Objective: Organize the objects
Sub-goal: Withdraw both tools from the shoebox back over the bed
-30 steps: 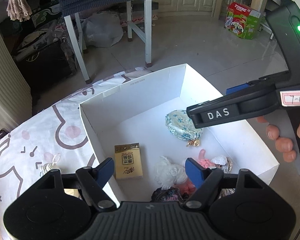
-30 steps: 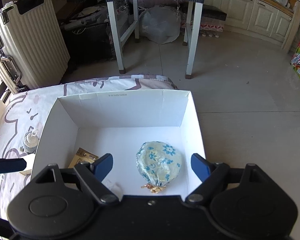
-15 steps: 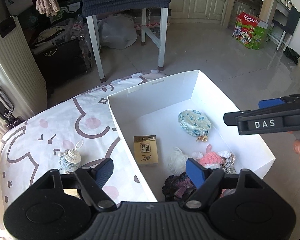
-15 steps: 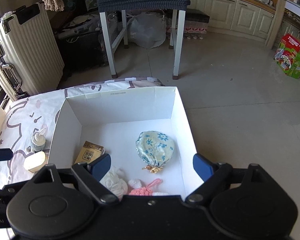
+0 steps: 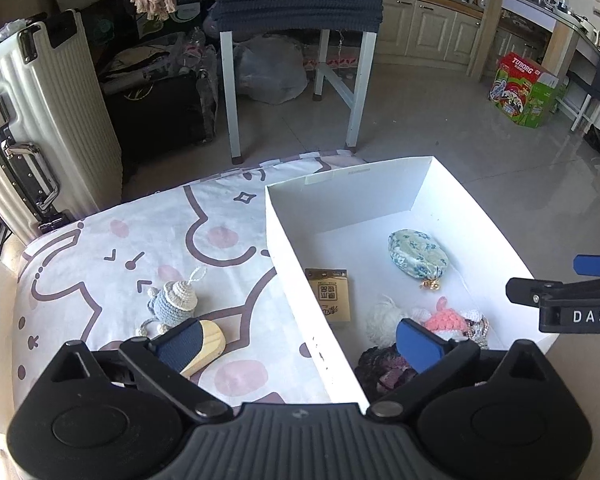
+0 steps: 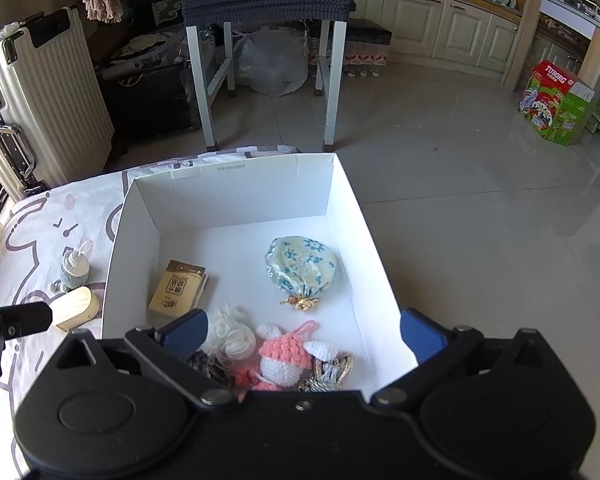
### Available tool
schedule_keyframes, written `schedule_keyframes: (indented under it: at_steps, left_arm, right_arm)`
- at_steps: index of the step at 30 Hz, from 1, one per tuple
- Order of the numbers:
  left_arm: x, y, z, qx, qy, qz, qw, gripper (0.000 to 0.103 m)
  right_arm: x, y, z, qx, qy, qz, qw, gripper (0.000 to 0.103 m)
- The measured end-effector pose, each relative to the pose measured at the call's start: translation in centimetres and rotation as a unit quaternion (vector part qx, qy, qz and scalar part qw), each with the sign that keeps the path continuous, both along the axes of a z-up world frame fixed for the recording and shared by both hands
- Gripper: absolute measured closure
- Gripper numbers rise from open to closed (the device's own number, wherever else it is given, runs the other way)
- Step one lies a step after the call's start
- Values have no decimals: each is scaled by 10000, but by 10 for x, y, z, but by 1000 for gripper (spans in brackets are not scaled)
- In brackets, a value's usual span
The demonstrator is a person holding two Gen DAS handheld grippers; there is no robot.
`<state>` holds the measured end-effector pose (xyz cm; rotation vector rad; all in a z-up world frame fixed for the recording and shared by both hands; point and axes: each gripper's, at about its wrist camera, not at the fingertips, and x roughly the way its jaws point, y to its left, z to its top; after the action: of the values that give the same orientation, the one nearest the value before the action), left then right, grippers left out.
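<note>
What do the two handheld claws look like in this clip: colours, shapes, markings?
Both are matte black plastic. Each claw has two angular fingers tipped with blue pads, pivoting on silver rivets beside round black housings, with a ribbed black body behind. Seen side-on from the left wrist view, the right claw carries a label reading "DAS" in white letters. The left claw shows no label, cables or sleeves.

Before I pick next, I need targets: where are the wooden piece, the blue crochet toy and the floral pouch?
wooden piece (image 6: 78,306), right wrist view, top face
blue crochet toy (image 5: 175,303), left wrist view, body
floral pouch (image 6: 300,266), right wrist view, centre
</note>
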<state>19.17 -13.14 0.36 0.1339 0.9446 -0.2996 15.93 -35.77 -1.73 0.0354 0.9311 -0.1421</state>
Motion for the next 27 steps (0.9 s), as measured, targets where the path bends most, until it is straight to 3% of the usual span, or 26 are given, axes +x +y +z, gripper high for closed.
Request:
schedule_keyframes:
  at_steps: [6, 27]
  left_arm:
    - [1, 12, -7, -169, 70, 132, 9997, 0]
    - [2, 26, -18, -127, 102, 224, 9996, 0]
  right_arm:
    - [-10, 4, -2, -3, 43, -27, 10000, 0]
    - [-16, 8, 0, 105, -81, 11, 9999, 0]
